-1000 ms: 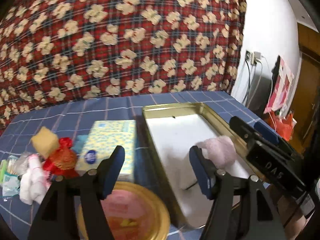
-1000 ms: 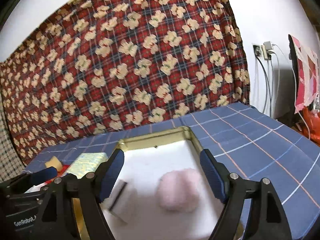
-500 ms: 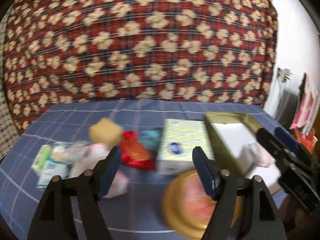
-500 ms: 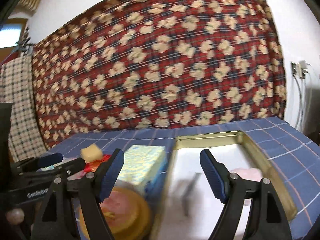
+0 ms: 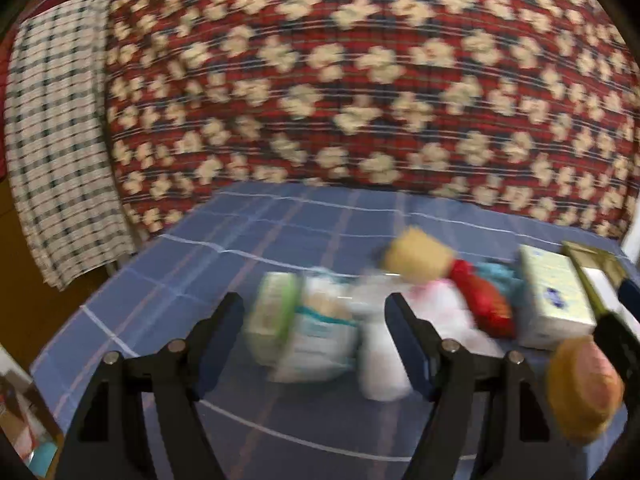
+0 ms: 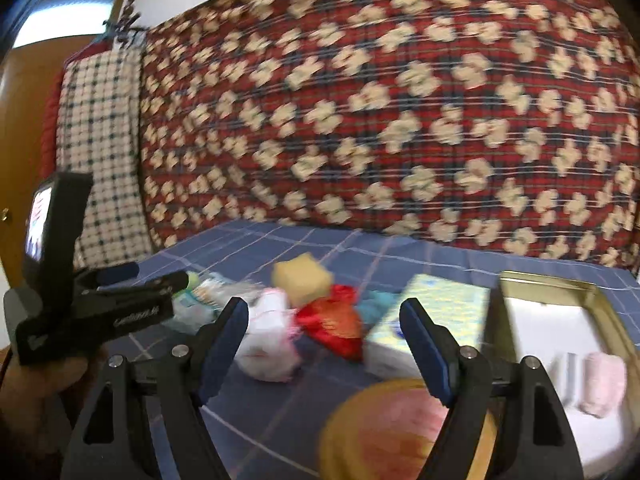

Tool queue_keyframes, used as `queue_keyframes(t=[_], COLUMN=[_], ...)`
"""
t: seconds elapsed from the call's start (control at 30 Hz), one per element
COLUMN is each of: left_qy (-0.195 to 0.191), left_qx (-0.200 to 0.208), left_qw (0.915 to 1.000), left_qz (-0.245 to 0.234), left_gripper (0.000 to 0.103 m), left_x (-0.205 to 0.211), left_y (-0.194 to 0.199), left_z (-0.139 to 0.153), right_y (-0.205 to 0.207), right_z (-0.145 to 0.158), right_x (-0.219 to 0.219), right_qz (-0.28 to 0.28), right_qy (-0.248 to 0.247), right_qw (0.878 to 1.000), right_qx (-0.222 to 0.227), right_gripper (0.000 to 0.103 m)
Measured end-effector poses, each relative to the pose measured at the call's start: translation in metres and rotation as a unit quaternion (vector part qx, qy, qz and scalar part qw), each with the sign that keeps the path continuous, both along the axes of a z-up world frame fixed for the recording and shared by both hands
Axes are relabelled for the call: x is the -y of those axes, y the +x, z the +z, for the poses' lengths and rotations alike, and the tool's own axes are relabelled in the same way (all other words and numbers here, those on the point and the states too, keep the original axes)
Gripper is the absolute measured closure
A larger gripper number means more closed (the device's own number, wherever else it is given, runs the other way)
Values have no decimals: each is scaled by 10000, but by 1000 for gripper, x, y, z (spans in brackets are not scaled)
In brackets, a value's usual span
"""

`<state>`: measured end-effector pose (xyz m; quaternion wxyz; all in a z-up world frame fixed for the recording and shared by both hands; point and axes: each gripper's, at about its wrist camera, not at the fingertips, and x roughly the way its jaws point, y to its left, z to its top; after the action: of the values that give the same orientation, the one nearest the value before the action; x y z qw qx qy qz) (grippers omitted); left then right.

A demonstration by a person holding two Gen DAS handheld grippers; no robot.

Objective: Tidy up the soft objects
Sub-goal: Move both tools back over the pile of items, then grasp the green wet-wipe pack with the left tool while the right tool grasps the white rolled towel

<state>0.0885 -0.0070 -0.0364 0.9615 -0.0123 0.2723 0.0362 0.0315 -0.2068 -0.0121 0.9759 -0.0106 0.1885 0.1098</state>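
A: What were the two tools doing at that moment?

B: The left gripper [image 5: 314,338] stood wide open at the bottom centre of its own view, with nothing between its blue pads. The right gripper [image 6: 324,344] was just as wide apart, low in its frame, and held nothing either.

A: And the soft things?

B: They lay in a loose cluster on the blue checked cloth [image 5: 280,236]. In the left view a plastic-wrapped packet [image 5: 304,332] with a green edge sat in the lower middle, framed by the open fingers but blurred, so I could not tell whether anything touched it. Right of it was a white and pink bundle [image 5: 436,312], then a yellow sponge [image 5: 418,256] behind, and a red mesh pouch [image 5: 484,300] beside a teal scrap [image 5: 496,274].

A: Anything already sorted?

B: In the right view a pale pink puff [image 6: 604,382] lay inside the gold-rimmed tray [image 6: 548,280] at the lower right. A tissue box [image 6: 436,320] stood just left of the tray, and a round gold tin [image 6: 384,428] sat at the bottom edge.

A: Could you see one tool from the other?

B: Yes, the left gripper [image 6: 132,304] showed at the left edge of the right view, near the packet.
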Motion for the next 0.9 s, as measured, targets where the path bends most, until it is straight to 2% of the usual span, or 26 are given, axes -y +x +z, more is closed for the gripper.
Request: queue_keyframes(t=[0.17,0.3,0.37,0.57,0.83,0.9], left_qy=[130,15,-8,-3,-210,-293], left_qx=[-197,-330,-351,-566,-894,-936], left_qw=[9992,9992,9992,9984,9958,9952], left_qz=[310,240,209,64,17,-21], left_gripper=[31,31,35,40,41,54], left_x=[-24,-31,-32,-33,-34,-35], left_y=[19,27,30,43,59,60], left_z=[-10,-16,-18,-26,-38,-39], right_y=[21,48,62,77,99,100], right_z=[-10,-21,-29,-43,-61,-60], right_x=[-38,-57,-62,-63,-61,-58], right_qz=[227,74,-6,-144,-31,-16], right_qy=[-190,-398,-459,-493,-454,-369], right_qw=[9990,9967,9941,9883,9751,9752], right_qx=[-326,-709,-980,-1435,-2169,-2183], right_gripper=[24,34,39,39,39,42])
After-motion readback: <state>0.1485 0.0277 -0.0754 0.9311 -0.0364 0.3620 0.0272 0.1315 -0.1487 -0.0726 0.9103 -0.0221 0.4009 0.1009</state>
